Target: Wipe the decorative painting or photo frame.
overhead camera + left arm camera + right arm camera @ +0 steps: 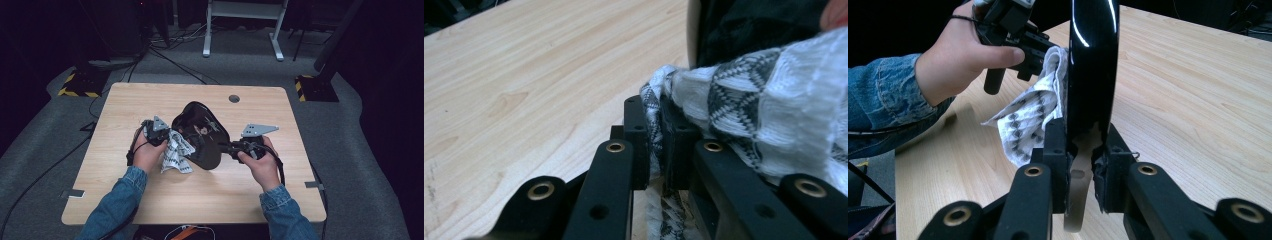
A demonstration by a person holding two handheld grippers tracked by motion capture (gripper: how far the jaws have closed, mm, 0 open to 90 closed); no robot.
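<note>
The left gripper (159, 131) is pinching a knitted black-and-white cloth (176, 152) while the right gripper (235, 147) is clamping a glossy black curved board (200, 132) over the wood-grain table (150, 195).

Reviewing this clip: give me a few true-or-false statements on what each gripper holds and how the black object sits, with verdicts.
1. The left gripper has its fingers shut on the patterned cloth. True.
2. The right gripper is open, holding nothing. False: its fingers clamp the edge of the glossy black plate.
3. The black plate lies flat on the table. False: it is held up on edge.
4. The cloth is pressed against the plate's face. True.
5. The cloth is plain red. False: it is white with a dark pattern.
</note>
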